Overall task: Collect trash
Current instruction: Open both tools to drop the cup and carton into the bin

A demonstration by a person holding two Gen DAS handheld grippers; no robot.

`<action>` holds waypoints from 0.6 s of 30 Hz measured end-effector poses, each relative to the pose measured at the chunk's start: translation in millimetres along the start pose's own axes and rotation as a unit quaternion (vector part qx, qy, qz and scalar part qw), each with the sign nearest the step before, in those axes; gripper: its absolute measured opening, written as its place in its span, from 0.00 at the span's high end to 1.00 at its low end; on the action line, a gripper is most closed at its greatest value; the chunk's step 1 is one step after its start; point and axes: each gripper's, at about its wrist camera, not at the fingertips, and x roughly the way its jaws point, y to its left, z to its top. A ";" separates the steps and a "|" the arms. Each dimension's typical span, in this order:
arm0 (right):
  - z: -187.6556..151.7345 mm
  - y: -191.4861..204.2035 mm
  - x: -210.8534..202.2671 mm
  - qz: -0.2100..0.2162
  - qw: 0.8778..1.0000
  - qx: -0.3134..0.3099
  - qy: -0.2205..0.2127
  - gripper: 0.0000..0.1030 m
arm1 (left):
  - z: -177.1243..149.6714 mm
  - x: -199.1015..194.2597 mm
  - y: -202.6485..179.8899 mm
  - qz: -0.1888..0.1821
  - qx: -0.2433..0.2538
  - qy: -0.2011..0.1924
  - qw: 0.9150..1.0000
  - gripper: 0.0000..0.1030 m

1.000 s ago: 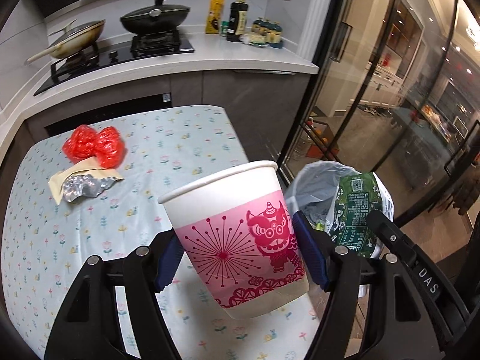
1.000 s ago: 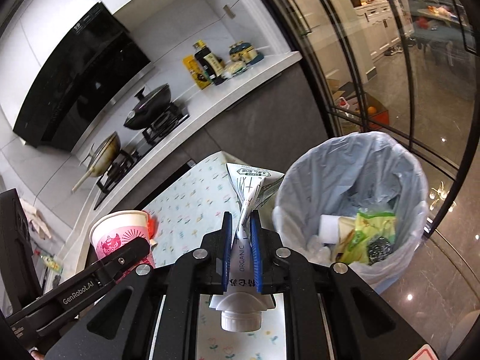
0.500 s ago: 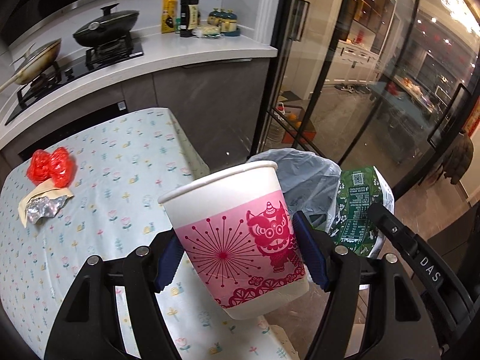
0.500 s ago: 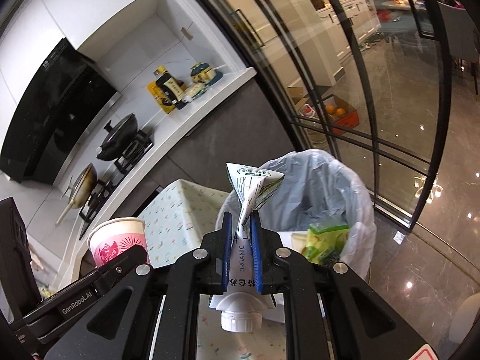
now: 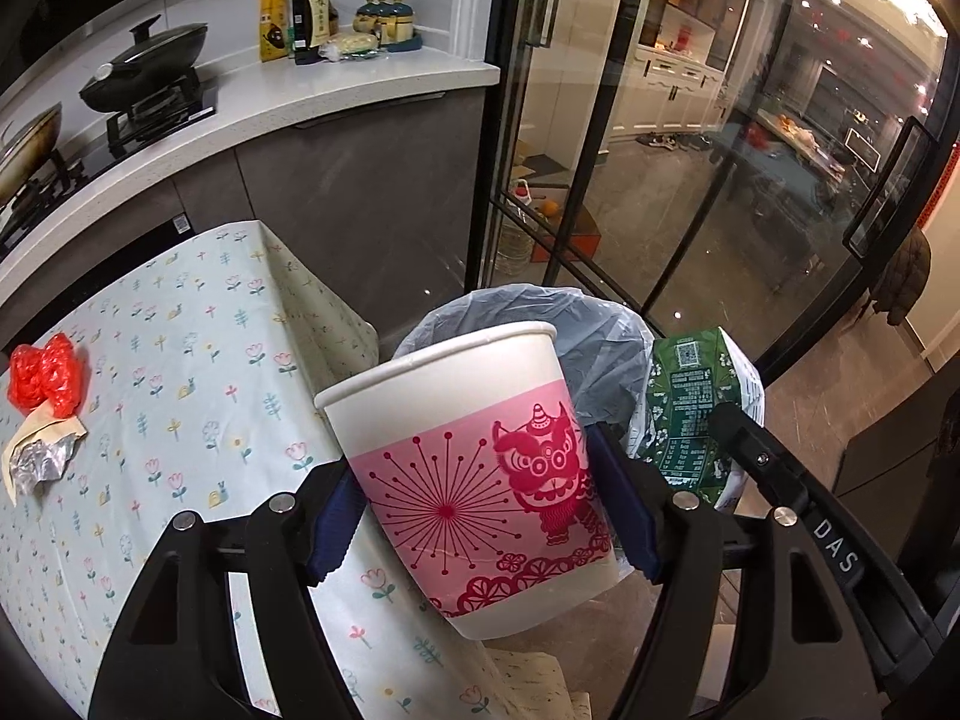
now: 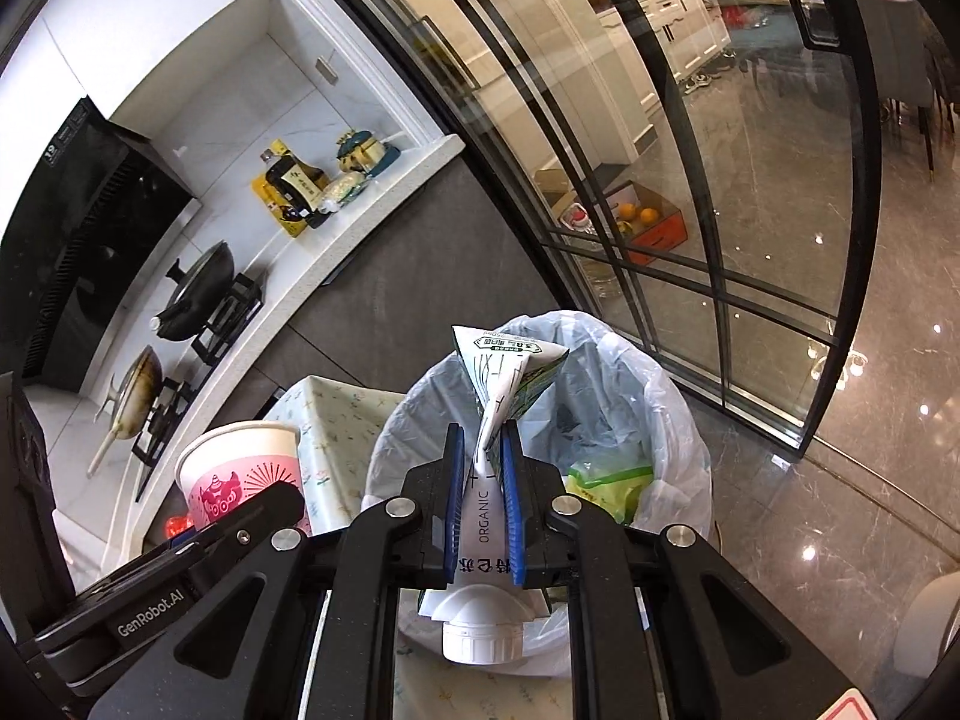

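My left gripper is shut on a white paper cup with a pink lion print, upright, held at the table's edge beside the bin. My right gripper is shut on a flattened green and white milk carton with a white cap, held over the near rim of the trash bin. The bin has a pale plastic liner and holds a green packet. The carton and the bin also show in the left wrist view. The cup shows at the left of the right wrist view.
The table has a floral cloth; on its far left lie a red plastic wrapper and crumpled foil on paper. Behind is a kitchen counter with pans and bottles. Glass doors stand right of the bin.
Both grippers have moved right, away from the table, toward the bin. The carton now hangs over the bin's rim; the cup has reached the table's edge.
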 end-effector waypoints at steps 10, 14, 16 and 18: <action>2.9 0.3 10.0 -0.005 1.000 0.001 0.005 0.82 | 4.4 9.6 -2.3 -0.006 -0.009 0.000 1.000 0.20; 0.0 1.3 9.5 -0.005 1.000 0.000 0.006 0.80 | 4.3 9.0 2.2 -0.001 -0.015 -0.001 1.000 0.20; -1.9 3.0 8.3 -0.006 1.000 -0.002 0.006 0.76 | 3.8 7.1 5.2 0.004 -0.018 -0.004 1.000 0.20; -2.8 4.3 7.0 -0.006 1.000 -0.003 0.005 0.75 | 3.8 4.5 8.7 0.006 -0.021 -0.006 1.000 0.20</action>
